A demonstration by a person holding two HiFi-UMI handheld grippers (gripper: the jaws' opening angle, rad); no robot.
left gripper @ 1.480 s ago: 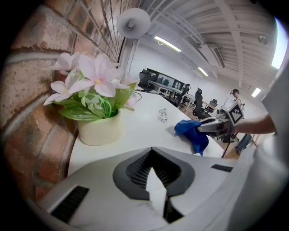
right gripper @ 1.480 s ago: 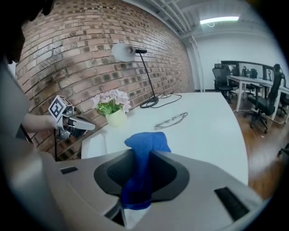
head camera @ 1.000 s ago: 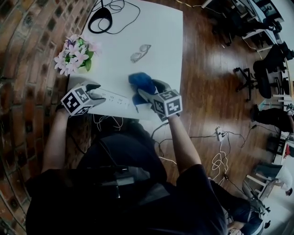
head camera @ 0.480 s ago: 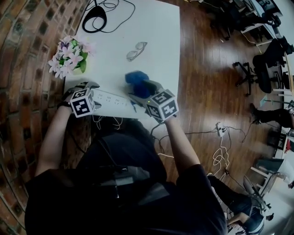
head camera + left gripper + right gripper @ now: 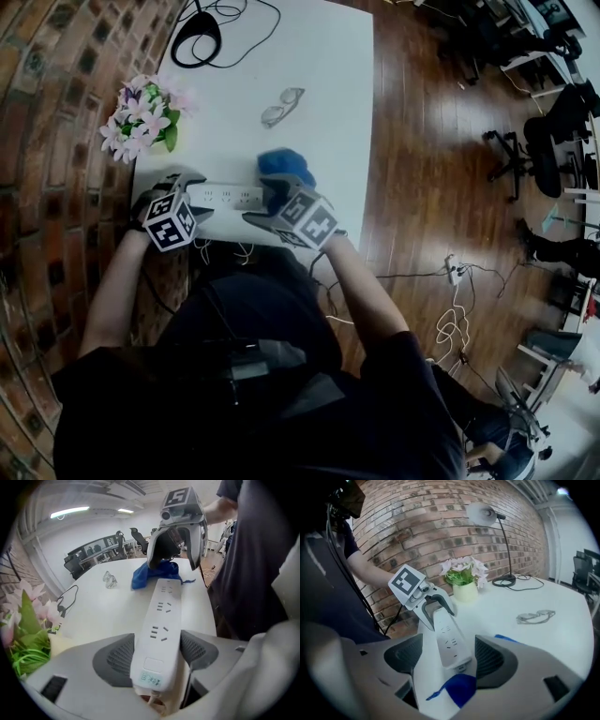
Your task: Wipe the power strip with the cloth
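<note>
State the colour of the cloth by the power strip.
The cloth is blue, clearest in the left gripper view at the power strip's far end.

head view: power strip [image 5: 225,196] shows only its middle. one end is tucked under the left gripper [image 5: 199,195], the other under the right gripper [image 5: 261,202]. cloth [image 5: 286,164] is half covered by that right gripper.
left gripper view: print on the label [image 5: 151,679] at the strip's near end is too small to read. flowers [image 5: 21,620] are cut by the left edge.
right gripper view: cloth is only a blue scrap low between the jaws, the rest hidden under the gripper body.
</note>
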